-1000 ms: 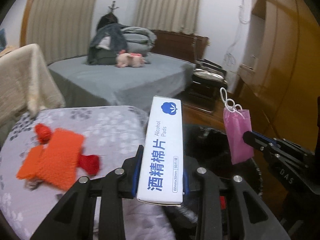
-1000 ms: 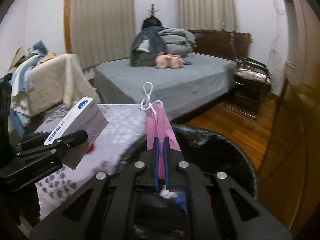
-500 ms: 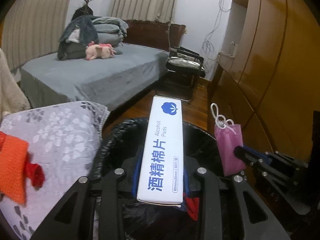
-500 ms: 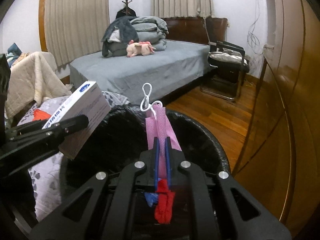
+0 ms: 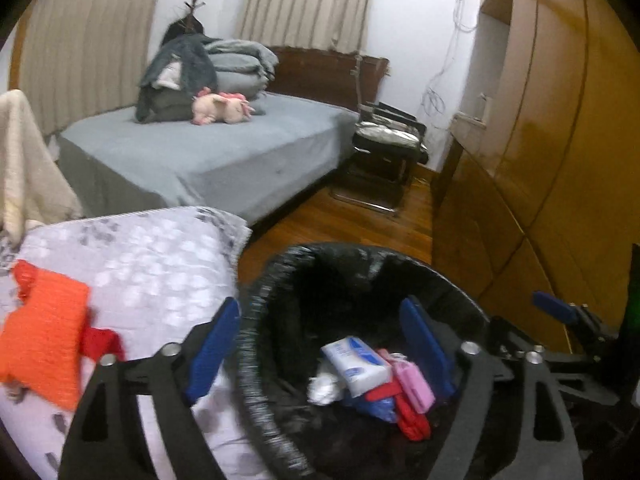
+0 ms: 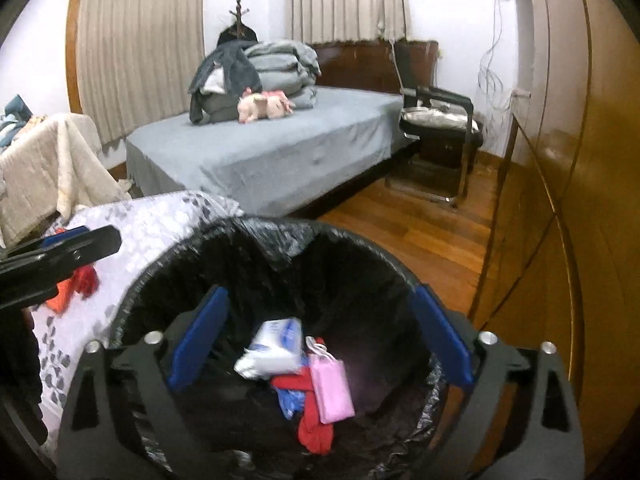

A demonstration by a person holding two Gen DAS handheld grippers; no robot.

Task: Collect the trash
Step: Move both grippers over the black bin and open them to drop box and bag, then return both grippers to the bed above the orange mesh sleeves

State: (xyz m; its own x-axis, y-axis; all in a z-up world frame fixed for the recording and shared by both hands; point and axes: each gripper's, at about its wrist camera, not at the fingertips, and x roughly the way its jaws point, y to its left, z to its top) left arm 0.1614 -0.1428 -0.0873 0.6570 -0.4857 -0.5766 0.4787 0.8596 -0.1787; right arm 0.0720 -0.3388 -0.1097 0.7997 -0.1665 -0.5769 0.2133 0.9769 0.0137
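Both my hand-held grippers, left (image 5: 320,344) and right (image 6: 318,334), are opening with nothing between them; the box (image 5: 356,364) and pink mask (image 6: 332,390) I held a moment ago now lie in the bin (image 6: 192,248).

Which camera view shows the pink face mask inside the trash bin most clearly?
The right wrist view: the pink face mask lies unobstructed on the pile. In the left wrist view, the mask appears smaller and blurred, close beside the claw's blue pad.
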